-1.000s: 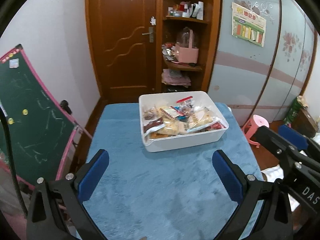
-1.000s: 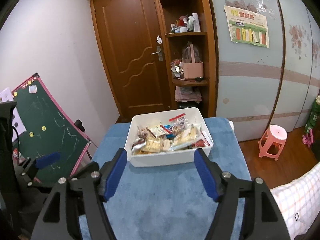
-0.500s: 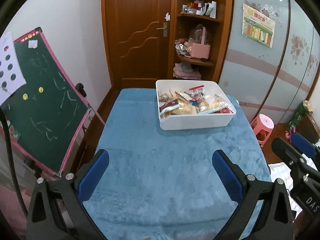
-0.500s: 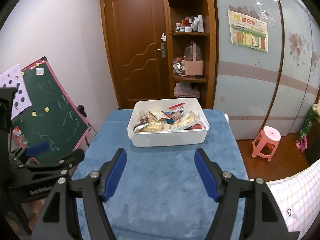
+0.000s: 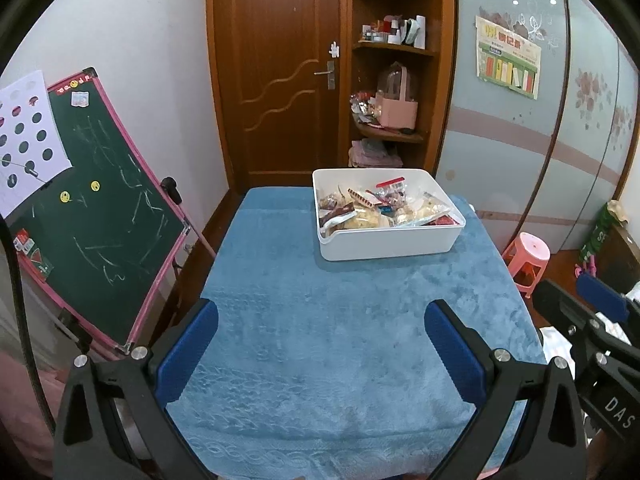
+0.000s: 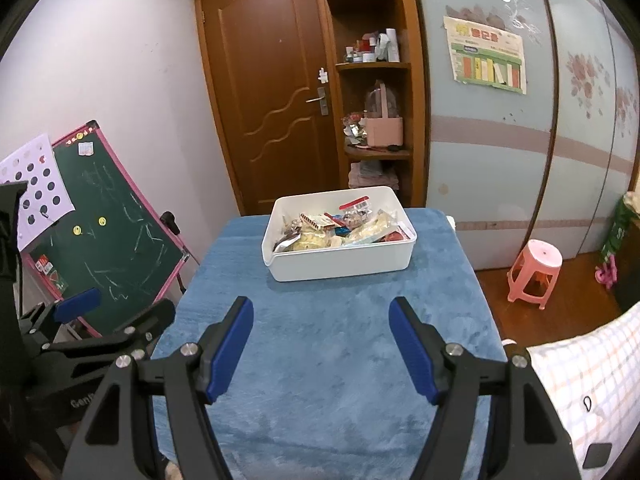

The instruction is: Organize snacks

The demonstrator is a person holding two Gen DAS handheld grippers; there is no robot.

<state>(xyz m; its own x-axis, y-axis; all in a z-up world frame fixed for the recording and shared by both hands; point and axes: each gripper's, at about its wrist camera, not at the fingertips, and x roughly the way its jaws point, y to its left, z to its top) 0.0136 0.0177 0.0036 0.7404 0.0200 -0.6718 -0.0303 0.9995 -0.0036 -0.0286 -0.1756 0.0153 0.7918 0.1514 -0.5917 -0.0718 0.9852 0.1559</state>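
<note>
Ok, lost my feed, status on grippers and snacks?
Left hand-held gripper open, empty. Right hand-held gripper open, empty. Snacks all in bin, far end of table. Nothing in the way.

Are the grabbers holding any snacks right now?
No. Both the left gripper and right gripper are open and empty; the snacks sit in the bin.

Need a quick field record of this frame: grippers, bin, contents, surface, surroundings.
left gripper: open, nothing between its jaws, above the cloth
right gripper: open, nothing between its jaws, above the cloth
bin: white, rectangular, on the far part of the table, no lid
snacks: mixed wrapped packets piled inside the bin
blue cloth: covers the table; only the bin rests on it
chalkboard: green, pink frame, leaning left of the table
pink stool: on the floor, right of the table
</note>
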